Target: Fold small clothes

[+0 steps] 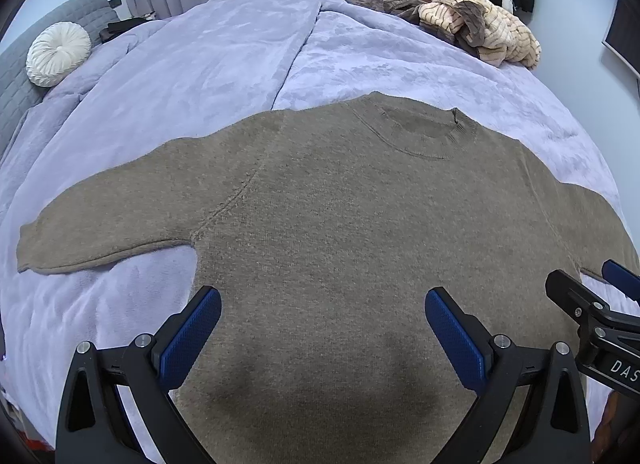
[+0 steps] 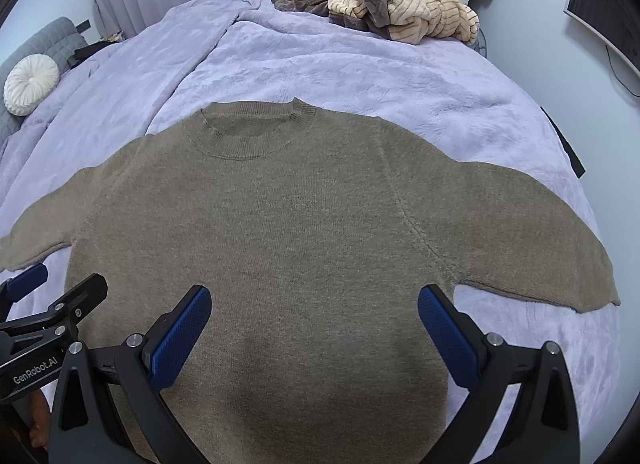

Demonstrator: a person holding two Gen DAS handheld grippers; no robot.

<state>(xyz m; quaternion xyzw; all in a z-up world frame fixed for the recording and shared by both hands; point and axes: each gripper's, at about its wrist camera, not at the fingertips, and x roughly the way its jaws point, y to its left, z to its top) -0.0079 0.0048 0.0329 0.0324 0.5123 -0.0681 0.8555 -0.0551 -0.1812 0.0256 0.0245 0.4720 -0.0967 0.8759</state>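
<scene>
Sweater (image 1: 360, 224) flat on bed (image 1: 200, 64), collar away, sleeves stretched sideways; left gripper (image 1: 323, 324) and right gripper (image 2: 314, 322) hover over hem, jaws spread, empty.

A sweater (image 1: 340, 216) is lying flat on the bed (image 1: 200, 84), sleeves spreading left and right, collar pointing away. Behind the sweater, at the bed's far right, a pile of clothes (image 1: 460, 16) is sitting. Left of the sweater, a round cushion (image 1: 58, 53) is resting near the headboard (image 1: 24, 76).
</scene>
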